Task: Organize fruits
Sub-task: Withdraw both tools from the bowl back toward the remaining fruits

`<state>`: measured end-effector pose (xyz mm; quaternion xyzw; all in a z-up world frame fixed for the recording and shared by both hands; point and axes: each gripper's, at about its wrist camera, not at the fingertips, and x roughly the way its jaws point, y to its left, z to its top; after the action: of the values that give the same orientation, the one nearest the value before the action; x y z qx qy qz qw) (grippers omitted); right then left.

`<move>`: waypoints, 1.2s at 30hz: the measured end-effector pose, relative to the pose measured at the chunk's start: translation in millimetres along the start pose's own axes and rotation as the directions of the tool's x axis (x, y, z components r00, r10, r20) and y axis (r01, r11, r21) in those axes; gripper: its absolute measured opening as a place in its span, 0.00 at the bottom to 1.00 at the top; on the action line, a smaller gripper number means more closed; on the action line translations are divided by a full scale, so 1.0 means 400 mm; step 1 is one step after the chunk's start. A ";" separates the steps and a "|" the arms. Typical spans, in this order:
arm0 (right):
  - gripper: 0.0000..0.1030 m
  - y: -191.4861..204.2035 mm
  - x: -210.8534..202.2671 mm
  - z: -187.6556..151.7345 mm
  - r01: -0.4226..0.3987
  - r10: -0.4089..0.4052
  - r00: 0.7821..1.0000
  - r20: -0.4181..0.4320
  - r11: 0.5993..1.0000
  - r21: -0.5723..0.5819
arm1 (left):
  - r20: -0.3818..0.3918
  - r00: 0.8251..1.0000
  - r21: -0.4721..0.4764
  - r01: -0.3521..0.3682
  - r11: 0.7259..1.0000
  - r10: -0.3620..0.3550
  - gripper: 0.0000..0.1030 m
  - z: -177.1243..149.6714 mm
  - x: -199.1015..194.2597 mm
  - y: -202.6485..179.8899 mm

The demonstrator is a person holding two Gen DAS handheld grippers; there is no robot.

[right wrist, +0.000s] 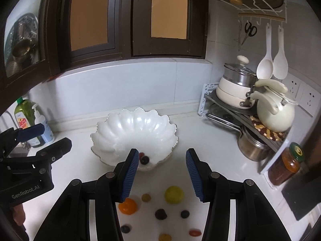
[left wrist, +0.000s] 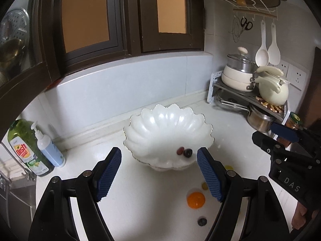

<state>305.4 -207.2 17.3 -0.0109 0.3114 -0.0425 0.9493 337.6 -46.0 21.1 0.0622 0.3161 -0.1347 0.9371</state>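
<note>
Currently, left wrist view: left gripper (left wrist: 159,173) held above the counter (left wrist: 140,200), jaws wide apart, nothing between the pads. Shell-shaped white bowl (left wrist: 167,129) just ahead, holding a reddish fruit (left wrist: 180,150) touching a dark grape-like one (left wrist: 188,152). Orange fruit (left wrist: 196,200) and a dark berry (left wrist: 202,221) loose on the counter, nearer than the bowl. Right gripper (left wrist: 269,135) at the frame's right edge. Readable: "dish soap" on the green bottle (left wrist: 26,148); "DAS" on the right gripper's body.

Right wrist view: right gripper (right wrist: 162,175) jaws moderately apart, empty. Yellow-green fruit (right wrist: 174,194) on the counter below and between the pads; several small fruits scattered around it. Readable: "GenRobot.AI" on the left gripper's body.

Judgement for next pick: descend straight over one fruit, pads either side, close gently; round fruit likely to roll if nudged off-centre. Release low inside the bowl, clear of the scalloped rim.
</note>
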 end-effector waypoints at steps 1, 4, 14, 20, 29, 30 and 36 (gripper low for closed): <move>0.49 -0.001 -0.007 -0.007 -0.002 0.002 1.000 0.001 1.000 0.001 | -0.003 1.000 0.000 0.009 1.000 -0.009 0.75 -0.008 -0.005 -0.004; 0.49 -0.007 -0.024 -0.027 -0.007 0.007 1.000 -0.003 1.000 0.009 | -0.005 1.000 0.006 0.012 1.000 -0.012 0.75 -0.028 -0.019 -0.015; 0.49 -0.030 -0.051 -0.102 -0.009 0.010 0.999 -0.037 0.999 0.038 | -0.020 1.000 0.029 0.017 0.999 -0.017 0.75 -0.086 -0.046 -0.051; 0.49 -0.046 -0.049 -0.154 -0.009 0.014 0.997 -0.077 0.998 0.068 | -0.052 0.998 0.034 0.032 0.999 -0.030 0.75 -0.131 -0.046 -0.073; 0.49 -0.060 -0.042 -0.227 0.032 -0.024 0.992 -0.124 0.998 0.057 | -0.119 0.992 0.055 0.044 0.998 -0.037 0.75 -0.209 -0.017 -0.095; 0.49 -0.061 -0.040 -0.232 0.030 -0.022 0.991 -0.128 0.998 0.061 | -0.127 0.991 0.054 0.046 0.997 -0.039 0.75 -0.217 -0.014 -0.096; 0.49 -0.066 -0.024 -0.268 0.030 -0.018 0.986 -0.168 0.997 0.068 | -0.167 0.985 0.056 0.055 0.997 -0.045 0.75 -0.251 0.003 -0.103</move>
<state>232.1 -232.0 -62.2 0.0224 0.3882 -0.0655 0.9190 268.6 -65.2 -60.6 0.0933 0.3899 -0.1620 0.9017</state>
